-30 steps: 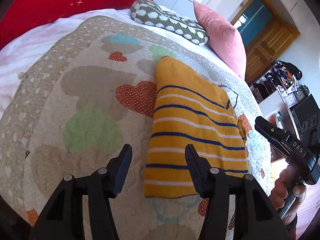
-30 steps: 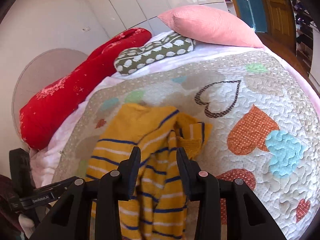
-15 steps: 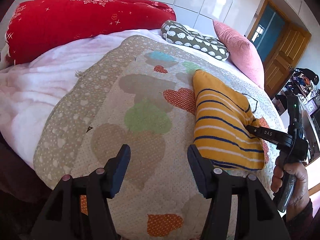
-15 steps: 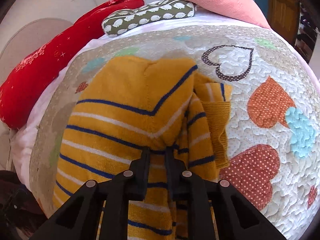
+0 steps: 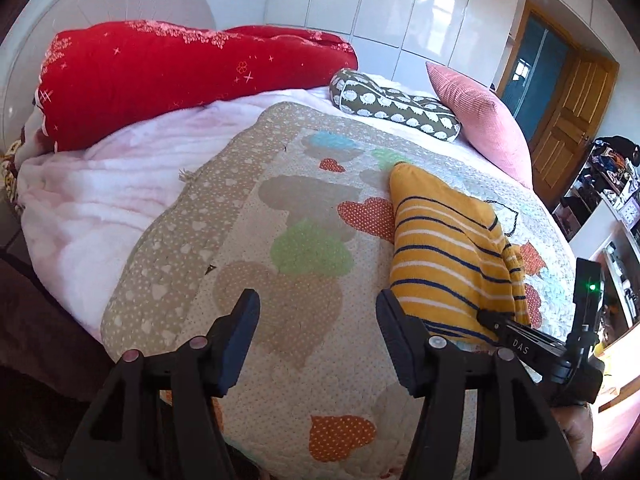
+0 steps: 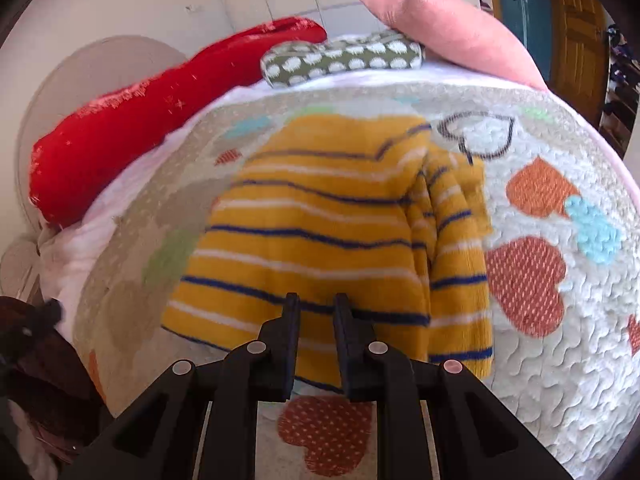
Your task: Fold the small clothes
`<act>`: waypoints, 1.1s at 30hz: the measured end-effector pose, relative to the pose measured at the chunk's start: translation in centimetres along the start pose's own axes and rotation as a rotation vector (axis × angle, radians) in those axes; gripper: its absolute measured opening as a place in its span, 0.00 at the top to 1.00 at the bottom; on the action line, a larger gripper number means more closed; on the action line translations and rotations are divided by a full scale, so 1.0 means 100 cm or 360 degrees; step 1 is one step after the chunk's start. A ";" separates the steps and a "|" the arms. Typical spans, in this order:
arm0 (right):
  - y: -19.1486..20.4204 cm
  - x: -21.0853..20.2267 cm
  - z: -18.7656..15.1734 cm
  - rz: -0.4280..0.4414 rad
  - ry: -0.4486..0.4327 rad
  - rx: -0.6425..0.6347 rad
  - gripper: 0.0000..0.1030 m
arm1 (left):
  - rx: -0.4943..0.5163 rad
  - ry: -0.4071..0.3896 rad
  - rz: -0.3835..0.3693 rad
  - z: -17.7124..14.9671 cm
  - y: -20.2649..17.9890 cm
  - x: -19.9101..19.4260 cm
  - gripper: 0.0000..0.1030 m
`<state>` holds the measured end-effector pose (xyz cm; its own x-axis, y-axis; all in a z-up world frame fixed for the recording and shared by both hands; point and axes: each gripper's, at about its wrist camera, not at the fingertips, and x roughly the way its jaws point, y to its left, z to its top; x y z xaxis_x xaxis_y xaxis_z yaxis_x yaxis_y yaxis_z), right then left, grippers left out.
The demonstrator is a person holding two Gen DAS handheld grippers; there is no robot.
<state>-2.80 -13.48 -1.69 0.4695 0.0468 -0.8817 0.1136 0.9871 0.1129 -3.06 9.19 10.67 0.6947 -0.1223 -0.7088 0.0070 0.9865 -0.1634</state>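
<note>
A folded yellow sweater (image 6: 320, 232) with blue and white stripes lies on the heart-patterned quilt (image 6: 560, 340). It also shows in the left wrist view (image 5: 444, 252), right of centre. My right gripper (image 6: 316, 312) is over the sweater's near hem with its jaws close together, a narrow gap left; yellow cloth shows in the gap, but a grip on it cannot be told. It also shows in the left wrist view (image 5: 492, 318), its tip at the hem. My left gripper (image 5: 316, 320) is open and empty above the quilt, left of the sweater.
A red bolster (image 5: 168, 76), a dotted green cushion (image 5: 392, 108) and a pink pillow (image 5: 480, 120) lie at the bed's far side. A pink blanket (image 5: 100, 200) lies on the left. A wooden door (image 5: 568, 108) and shelves stand at right.
My left gripper has drawn back and left, away from the sweater. My right gripper narrowed its jaws and drew back from the sweater's middle to its near hem.
</note>
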 end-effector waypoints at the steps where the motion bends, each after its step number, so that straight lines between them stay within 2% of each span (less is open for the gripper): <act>1: -0.010 -0.001 -0.004 0.0041 -0.0016 0.0057 0.85 | 0.0021 -0.0038 0.0021 0.000 -0.002 -0.006 0.32; 3: -0.022 -0.017 -0.011 0.0091 -0.0074 0.0133 0.85 | 0.0069 -0.0137 0.0080 -0.001 -0.007 -0.017 0.25; 6: -0.029 -0.046 -0.016 0.0046 -0.0180 0.0170 0.83 | 0.0124 -0.0273 0.0143 -0.001 -0.022 -0.030 0.22; 9: -0.033 -0.072 -0.022 -0.0059 -0.0280 0.0157 0.68 | 0.0160 -0.0384 0.0168 -0.003 -0.039 -0.041 0.14; 11: -0.037 -0.087 -0.026 -0.0099 -0.0344 0.0157 0.67 | 0.0161 -0.0472 0.0181 -0.005 -0.046 -0.051 0.08; 16: -0.049 -0.118 -0.029 -0.0161 -0.0481 0.0195 0.59 | 0.0130 -0.0680 0.0248 -0.005 -0.056 -0.076 0.00; 19: -0.051 -0.132 -0.034 -0.0192 -0.0556 0.0203 0.54 | 0.0110 -0.0767 0.0362 -0.005 -0.058 -0.088 0.00; 22: -0.044 -0.144 -0.038 -0.0243 -0.0645 0.0163 0.50 | 0.0081 -0.0756 0.0450 -0.007 -0.058 -0.091 0.00; 24: -0.037 -0.151 -0.039 -0.0297 -0.0706 0.0105 0.38 | 0.0089 -0.0692 0.0407 -0.007 -0.058 -0.086 0.00; 27: -0.025 -0.157 -0.043 -0.0347 -0.0774 0.0032 0.27 | 0.0156 -0.0567 0.0378 -0.010 -0.062 -0.072 0.00; 30: -0.015 -0.156 -0.044 -0.0379 -0.0792 -0.0029 0.22 | 0.0201 -0.0493 0.0386 -0.015 -0.064 -0.060 0.00; 33: -0.010 -0.150 -0.043 -0.0396 -0.0769 -0.0081 0.22 | 0.0213 -0.0416 0.0374 -0.018 -0.064 -0.049 0.00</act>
<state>-13.76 -14.46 9.48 0.7840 -0.2533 -0.5668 0.2360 0.9660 -0.1052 -7.81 3.32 13.95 0.8487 0.1241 -0.5142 -0.0928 0.9920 0.0861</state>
